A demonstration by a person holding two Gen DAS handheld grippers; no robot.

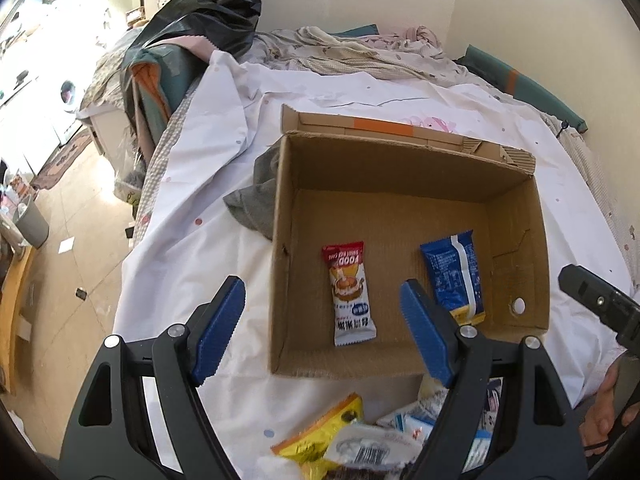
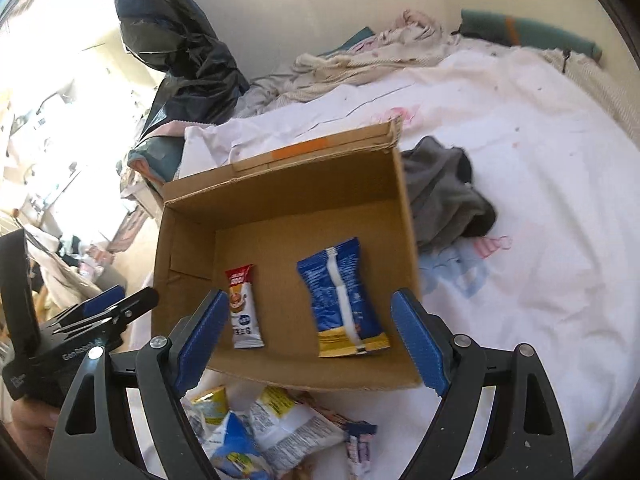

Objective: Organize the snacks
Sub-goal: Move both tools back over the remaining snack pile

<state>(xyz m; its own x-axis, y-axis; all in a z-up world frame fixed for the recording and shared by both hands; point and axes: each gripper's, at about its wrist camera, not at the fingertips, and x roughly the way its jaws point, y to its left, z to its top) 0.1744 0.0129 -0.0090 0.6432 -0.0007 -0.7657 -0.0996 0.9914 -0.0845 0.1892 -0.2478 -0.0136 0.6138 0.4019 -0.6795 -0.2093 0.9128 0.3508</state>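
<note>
Both grippers, the left gripper [image 1: 320, 328] and the right gripper [image 2: 308, 336], stand wide and empty above the cardboard box [image 1: 516, 208]. Inside it the red snack [image 1: 350, 294] lies at nine o'clock from the blue packet [image 1: 454, 276], probably so that the sorted ones stay apart from the unsorted pile [image 2: 256, 428] at six o'clock.

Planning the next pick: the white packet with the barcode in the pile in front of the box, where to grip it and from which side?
Probably grip the white packet across its puffy middle, coming straight down from above with the open right hand-held gripper. It lies flat on top of the pile, its ends overlapped by other packets, so the middle looks the most exposed part.
</note>
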